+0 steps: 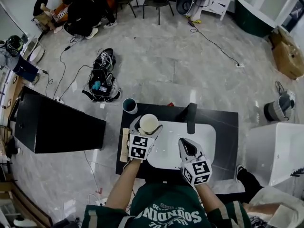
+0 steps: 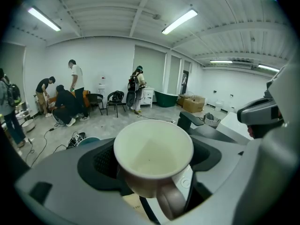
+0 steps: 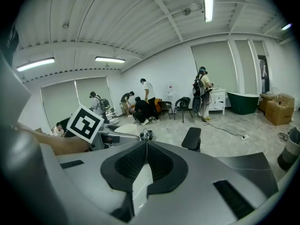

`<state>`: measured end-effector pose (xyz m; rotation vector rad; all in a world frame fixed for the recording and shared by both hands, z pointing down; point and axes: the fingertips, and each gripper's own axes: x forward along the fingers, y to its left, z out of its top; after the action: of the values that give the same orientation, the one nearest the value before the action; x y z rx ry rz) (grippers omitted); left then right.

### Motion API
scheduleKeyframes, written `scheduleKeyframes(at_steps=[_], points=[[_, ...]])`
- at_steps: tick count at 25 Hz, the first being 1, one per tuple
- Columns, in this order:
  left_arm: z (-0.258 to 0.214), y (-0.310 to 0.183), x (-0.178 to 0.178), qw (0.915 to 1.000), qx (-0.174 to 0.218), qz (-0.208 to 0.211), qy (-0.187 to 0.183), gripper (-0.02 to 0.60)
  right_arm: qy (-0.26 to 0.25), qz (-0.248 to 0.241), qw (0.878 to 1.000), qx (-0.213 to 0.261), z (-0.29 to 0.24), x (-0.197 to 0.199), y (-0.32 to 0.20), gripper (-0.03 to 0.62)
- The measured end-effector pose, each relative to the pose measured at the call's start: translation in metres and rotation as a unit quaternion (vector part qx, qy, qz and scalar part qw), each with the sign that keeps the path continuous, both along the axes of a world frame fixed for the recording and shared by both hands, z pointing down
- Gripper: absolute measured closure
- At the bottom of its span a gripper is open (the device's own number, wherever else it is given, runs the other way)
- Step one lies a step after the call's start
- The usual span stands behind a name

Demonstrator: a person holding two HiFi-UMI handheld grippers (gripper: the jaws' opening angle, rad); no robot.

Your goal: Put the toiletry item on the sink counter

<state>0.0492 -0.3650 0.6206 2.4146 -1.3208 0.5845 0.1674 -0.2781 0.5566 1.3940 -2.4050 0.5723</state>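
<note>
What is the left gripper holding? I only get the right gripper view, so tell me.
Observer: The left gripper is shut on a white cup.
Operator: Give me its position.
Observer: In the head view it hangs over the far left corner of the sink, beside the counter.
Operator: Check inside it.
Observer: The left gripper view shows it empty.
</note>
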Motion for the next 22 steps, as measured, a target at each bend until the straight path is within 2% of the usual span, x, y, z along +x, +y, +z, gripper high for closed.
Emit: scheduleKeyframes(at_steps=[3, 7, 22], points=[[0.006, -0.021, 0.004, 0.9999, 0.007, 0.009, -0.007, 0.144, 0.000, -0.001, 1.000, -0.005, 0.002, 0.002, -0.009, 0.553], [0.023, -0.049, 0.005, 0.9997, 0.018, -0.001, -0.015, 0.144, 0.001, -0.004, 1.000, -0.017, 0.008, 0.004, -0.019, 0.553], [0.099, -0.100, 0.004, 0.9990, -0.022, -0.026, -0.028, 0.144, 0.022, -0.005, 0.998, -0.050, 0.036, 0.025, -0.036, 0.553]])
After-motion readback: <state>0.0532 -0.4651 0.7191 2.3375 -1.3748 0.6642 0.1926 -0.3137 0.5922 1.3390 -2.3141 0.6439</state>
